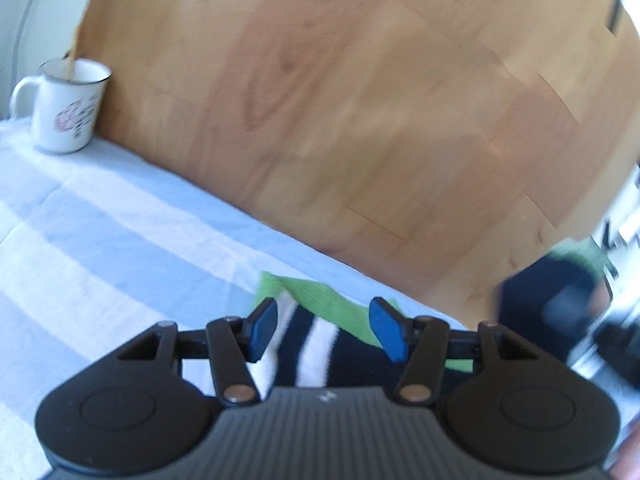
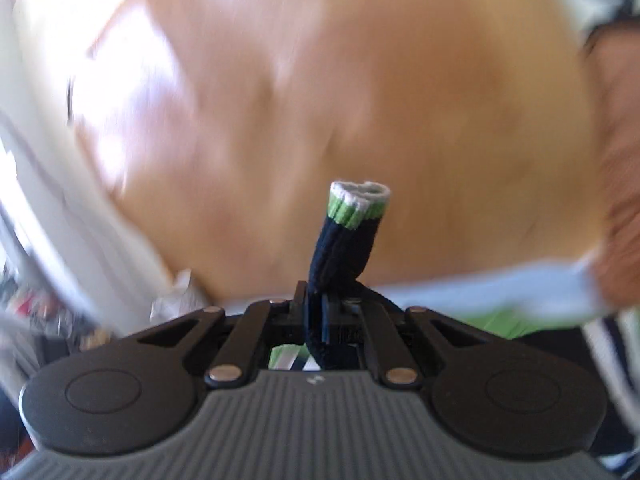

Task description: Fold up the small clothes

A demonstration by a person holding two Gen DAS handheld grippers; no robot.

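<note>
A small sock with navy, white and green stripes [image 1: 316, 344] lies on a blue-and-white striped cloth [image 1: 100, 240]. My left gripper [image 1: 326, 330] hovers just above it, jaws open, one blue pad [image 1: 264, 328] on each side of the sock. My right gripper [image 2: 316, 312] is shut on the sock's navy cuff end [image 2: 344, 240], which sticks up past the closed jaws and shows a green and white rim. The rest of the sock hangs below the right gripper [image 2: 288, 358]. The right gripper shows blurred at the right edge of the left wrist view [image 1: 560, 300].
A white enamel mug [image 1: 64, 108] with a wooden stick in it stands at the far left on the cloth. The wooden floor [image 1: 360, 100] lies beyond the cloth's edge. Crumpled white paper [image 2: 176, 296] lies at the left in the right wrist view.
</note>
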